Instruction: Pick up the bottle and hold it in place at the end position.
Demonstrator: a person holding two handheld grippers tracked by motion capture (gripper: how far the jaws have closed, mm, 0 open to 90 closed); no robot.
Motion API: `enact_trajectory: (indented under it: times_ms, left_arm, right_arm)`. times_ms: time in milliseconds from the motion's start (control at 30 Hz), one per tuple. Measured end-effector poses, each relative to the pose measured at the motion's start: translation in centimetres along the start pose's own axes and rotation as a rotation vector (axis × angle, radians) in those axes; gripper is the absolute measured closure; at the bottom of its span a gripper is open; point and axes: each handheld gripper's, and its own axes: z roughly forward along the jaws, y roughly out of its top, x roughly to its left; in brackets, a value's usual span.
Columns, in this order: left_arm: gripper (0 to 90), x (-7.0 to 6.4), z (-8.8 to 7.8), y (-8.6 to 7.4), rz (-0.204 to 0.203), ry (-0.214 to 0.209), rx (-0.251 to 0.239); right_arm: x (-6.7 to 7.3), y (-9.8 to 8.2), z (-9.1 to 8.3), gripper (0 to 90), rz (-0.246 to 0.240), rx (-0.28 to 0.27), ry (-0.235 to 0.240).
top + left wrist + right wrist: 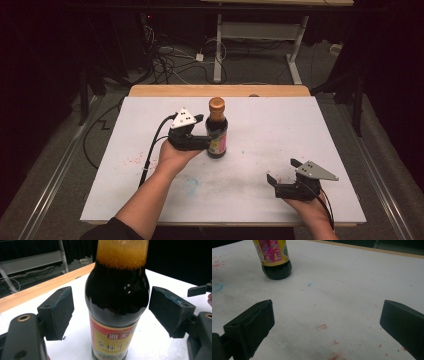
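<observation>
A dark sauce bottle [217, 131] with a gold cap and a yellow-and-red label stands upright near the middle of the white tabletop [280, 125]. My left gripper [206, 141] reaches it from the left, level with its lower body. In the left gripper view the bottle [117, 297] stands between the pads [58, 312], with a gap on each side, so the left gripper [113, 312] is open. My right gripper [283, 171] rests open near the front right of the table with nothing in it. In the right gripper view, the right gripper [327, 322] faces bare table, with the bottle's base [275, 260] far off at the upper left.
The white top carries faint red and blue smudges [190, 185]. A wooden strip [220, 90] runs along its far edge. Beyond it are a desk frame [218, 55] and loose cables [170, 60] on the floor. Dark floor lies on both sides of the table.
</observation>
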Motion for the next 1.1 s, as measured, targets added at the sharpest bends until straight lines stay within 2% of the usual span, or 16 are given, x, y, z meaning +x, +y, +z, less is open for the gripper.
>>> enact_trajectory:
  times_ms: [267,533,633,733,800,1000,1033,1100]
  left_arm:
    - [19.5,-0.5,0.0,0.7,-0.003,-0.010,-0.009]
    - [16.9,-0.5,0.3,0.7,-0.016,-0.017,-0.005]
    - [15.7,-0.4,0.5,0.0,-0.009,-0.018,0.020]
    - [14.8,0.3,1.0,-1.0,-0.032,-0.007,0.047]
    - [14.8,0.6,1.3,-1.5,-0.033,-0.004,0.059]
    - [15.3,1.0,2.2,-2.5,-0.038,-0.010,0.074]
    - [16.1,1.1,2.5,-3.1,-0.035,-0.010,0.086]
    - [19.8,1.2,2.7,-3.4,-0.026,-0.002,0.069]
  right_arm:
    - [-0.1,0.0,-0.1,0.4,0.002,-0.001,0.001]
    - [-0.1,0.0,0.0,0.4,0.004,0.000,0.001]
    - [0.0,0.1,0.0,0.4,0.009,-0.002,0.006]
    - [0.0,0.4,0.1,0.4,0.009,-0.008,0.018]
    - [0.0,0.9,0.1,0.5,0.026,-0.018,0.033]
    - [-0.2,2.7,0.5,1.9,0.037,-0.051,0.041]
    - [-0.1,3.6,0.7,2.4,0.033,-0.061,0.045]
    - [0.1,4.5,1.0,3.3,0.030,-0.072,0.055]
